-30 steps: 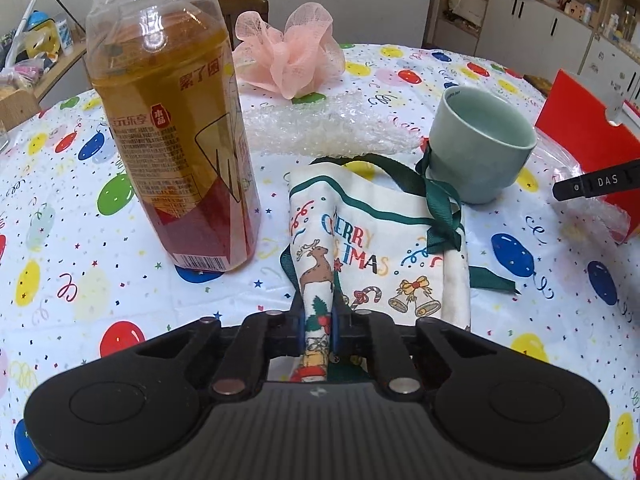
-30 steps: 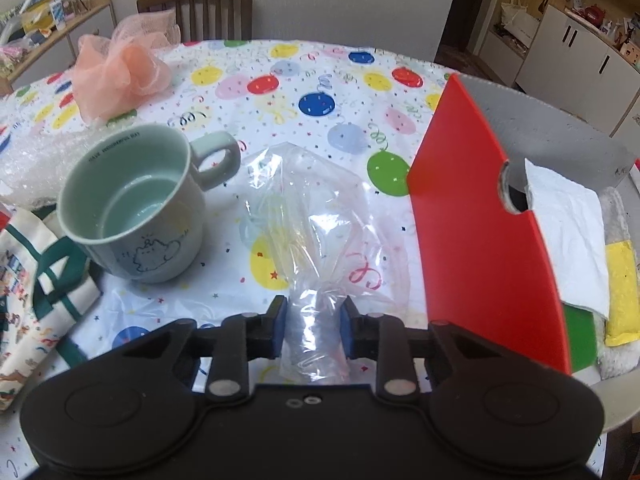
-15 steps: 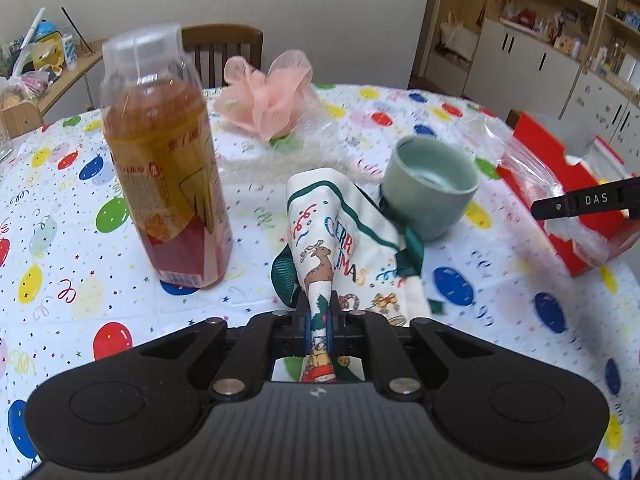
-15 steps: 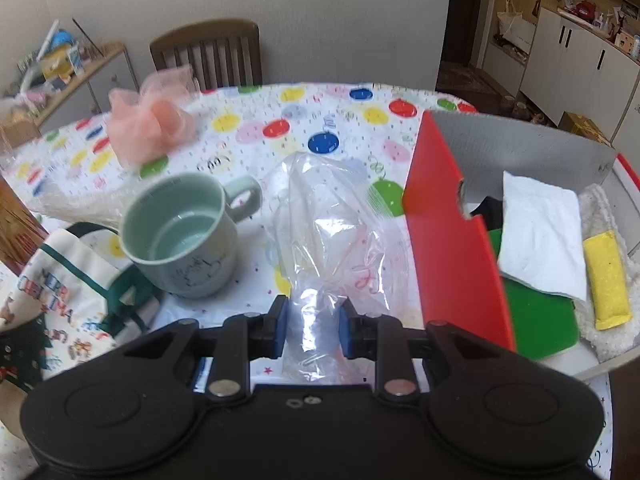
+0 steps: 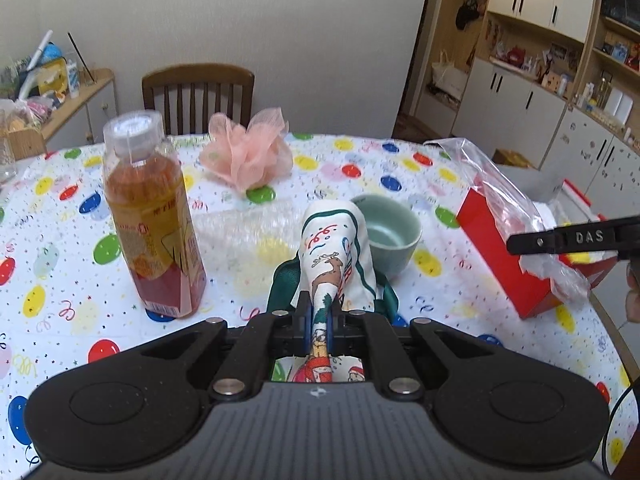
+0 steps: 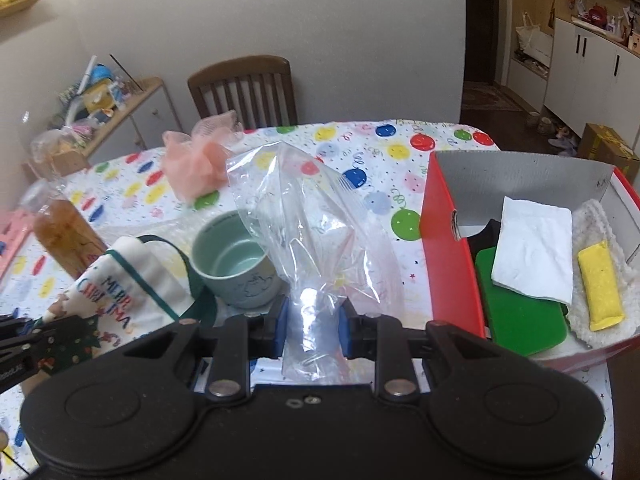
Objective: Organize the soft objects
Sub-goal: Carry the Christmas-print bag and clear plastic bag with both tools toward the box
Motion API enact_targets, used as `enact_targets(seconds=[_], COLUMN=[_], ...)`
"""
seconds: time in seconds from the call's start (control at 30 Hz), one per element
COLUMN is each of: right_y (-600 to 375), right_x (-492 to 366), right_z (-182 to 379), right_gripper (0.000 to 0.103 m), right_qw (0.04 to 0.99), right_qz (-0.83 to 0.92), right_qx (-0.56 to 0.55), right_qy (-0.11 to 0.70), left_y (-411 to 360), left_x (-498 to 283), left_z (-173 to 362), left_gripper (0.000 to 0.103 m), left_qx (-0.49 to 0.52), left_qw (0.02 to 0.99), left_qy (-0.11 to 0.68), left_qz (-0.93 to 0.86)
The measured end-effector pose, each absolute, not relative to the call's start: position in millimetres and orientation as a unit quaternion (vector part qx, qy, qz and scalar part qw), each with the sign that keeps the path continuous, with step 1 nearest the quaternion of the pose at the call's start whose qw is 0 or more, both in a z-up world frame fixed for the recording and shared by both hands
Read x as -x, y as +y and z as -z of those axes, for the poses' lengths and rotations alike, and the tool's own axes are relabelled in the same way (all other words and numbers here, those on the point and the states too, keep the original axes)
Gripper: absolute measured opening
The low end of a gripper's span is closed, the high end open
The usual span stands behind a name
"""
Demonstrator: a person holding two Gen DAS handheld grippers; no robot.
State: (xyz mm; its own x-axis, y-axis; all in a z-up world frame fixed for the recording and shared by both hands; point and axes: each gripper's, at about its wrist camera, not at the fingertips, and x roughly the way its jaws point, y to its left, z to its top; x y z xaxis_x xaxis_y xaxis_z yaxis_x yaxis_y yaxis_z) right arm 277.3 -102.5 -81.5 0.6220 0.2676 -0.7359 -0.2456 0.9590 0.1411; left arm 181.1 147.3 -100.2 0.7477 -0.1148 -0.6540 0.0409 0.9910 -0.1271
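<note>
My left gripper (image 5: 319, 318) is shut on a white Christmas cloth bag (image 5: 334, 256) with green ribbon and holds it lifted above the table; the bag also shows in the right wrist view (image 6: 120, 280). My right gripper (image 6: 312, 326) is shut on a clear plastic bag (image 6: 316, 240), raised over the table left of the red box (image 6: 452, 264). From the left wrist view the plastic bag (image 5: 500, 192) hangs over the red box (image 5: 496, 248). The box holds a white tissue (image 6: 532, 248), a green pad (image 6: 516, 308), a yellow sponge (image 6: 600, 284) and a fluffy cloth.
A tea bottle (image 5: 152, 216) stands left on the balloon-print tablecloth (image 5: 60, 280). A green mug (image 5: 390, 236) stands behind the cloth bag. A pink mesh pouf (image 5: 248, 152) and bubble wrap (image 5: 248, 228) lie farther back. A wooden chair (image 5: 198, 100) stands beyond the table.
Both grippers have risen from the table, lifting the Christmas bag and the plastic bag. The right gripper has moved toward the red box.
</note>
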Motion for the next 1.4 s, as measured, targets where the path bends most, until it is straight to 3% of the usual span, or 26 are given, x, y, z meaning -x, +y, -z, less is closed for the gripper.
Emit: enact_targets(seconds=[0.53,1.4], right_y=[-154,-312], right_x=[-250,-274], right_z=[45,24], right_gripper=[0.024,0.024], right_qw=[0.899,0.922], right_qz=[-0.195,-0.145], right_qx=[-0.019,-0.039], right_qy=[0.391,0.358], left_y=[91,-66], left_x=[-169,-240], left_z=[45,-4], left_gripper=[0.006,0.006], left_qx=[0.071,0.053], left_qw=[0.956,0.969], left_qy=[0.283,0.220], left_qz=[0.037,0.095])
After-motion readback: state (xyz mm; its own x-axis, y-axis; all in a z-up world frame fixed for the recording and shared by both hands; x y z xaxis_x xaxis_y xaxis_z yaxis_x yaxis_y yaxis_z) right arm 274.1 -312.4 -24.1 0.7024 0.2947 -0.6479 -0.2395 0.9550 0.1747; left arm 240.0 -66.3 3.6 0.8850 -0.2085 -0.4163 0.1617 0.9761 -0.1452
